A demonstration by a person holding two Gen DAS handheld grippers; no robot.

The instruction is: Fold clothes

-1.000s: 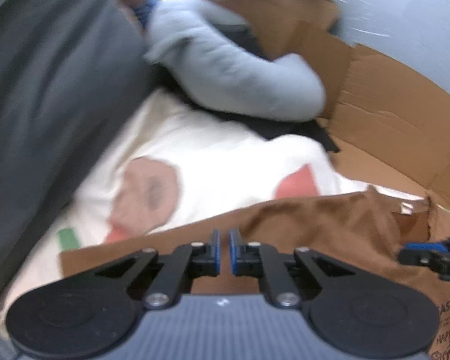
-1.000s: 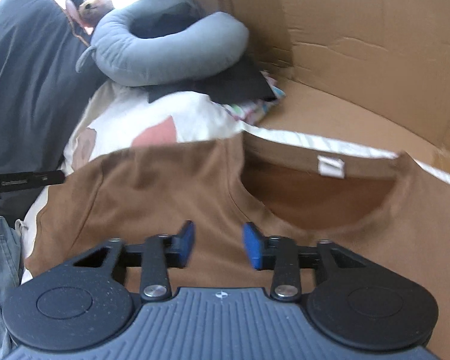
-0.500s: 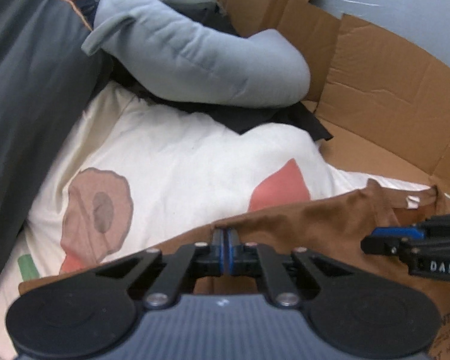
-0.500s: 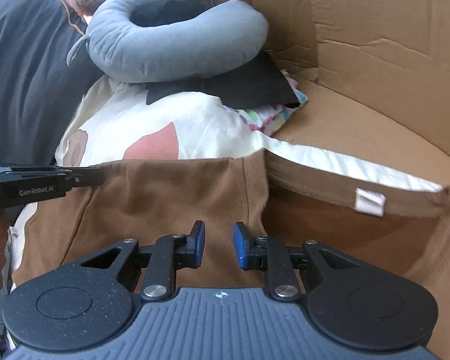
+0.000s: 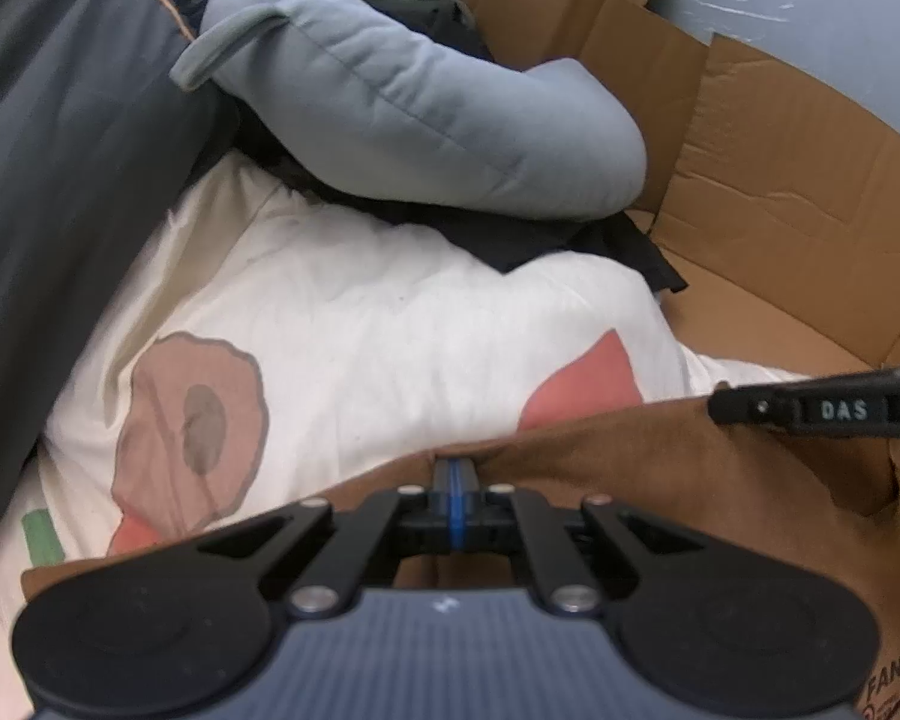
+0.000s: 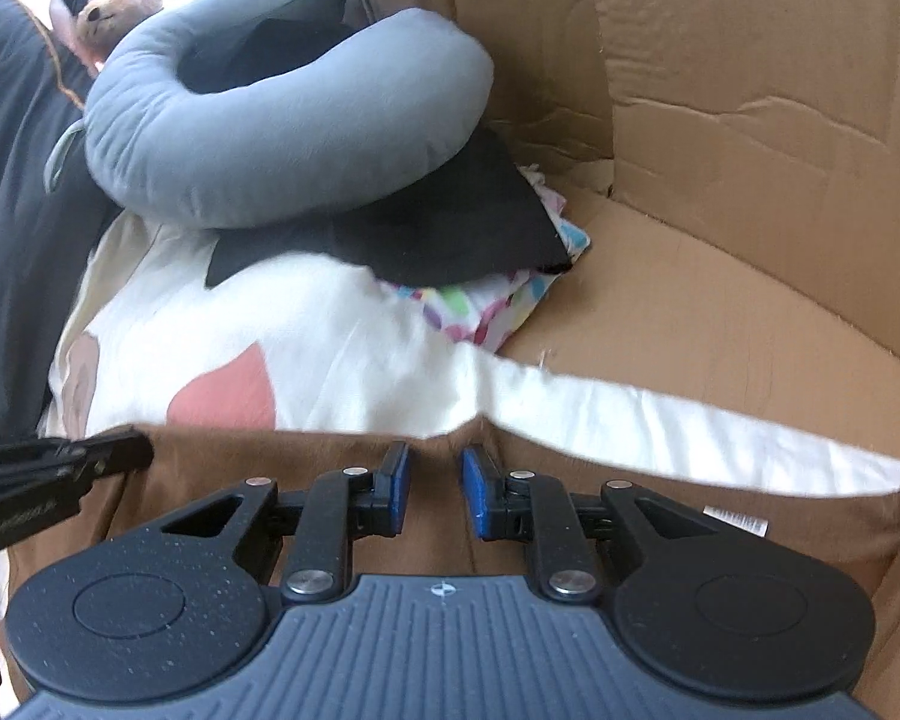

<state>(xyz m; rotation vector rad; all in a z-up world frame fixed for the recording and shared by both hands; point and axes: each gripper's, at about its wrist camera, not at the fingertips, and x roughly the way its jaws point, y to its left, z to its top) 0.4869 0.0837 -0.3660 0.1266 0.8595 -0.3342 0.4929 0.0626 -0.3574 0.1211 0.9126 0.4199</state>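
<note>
A brown shirt (image 5: 690,468) lies flat over a white printed cloth (image 5: 360,330) inside a cardboard box. My left gripper (image 5: 456,471) is shut on the shirt's far edge, and the fabric puckers around its blue pads. One finger (image 5: 750,405) of the right gripper reaches in from the right, over the same edge. In the right wrist view, my right gripper (image 6: 435,474) stands open by a narrow gap at the brown shirt's (image 6: 210,462) far edge, with fabric under the gap. The shirt's white label (image 6: 735,521) shows to the right.
A grey curved pillow (image 6: 270,150) lies on a black cloth (image 6: 450,228) and a coloured patterned cloth (image 6: 498,306) at the back. Cardboard box walls (image 6: 750,120) rise on the right. Dark grey fabric (image 5: 60,150) fills the left. A teddy bear (image 6: 114,6) sits far back.
The left jaws closed on the shirt's edge. The right gripper slid forward from the collar to the shirt's far edge, and its gap narrowed a little.
</note>
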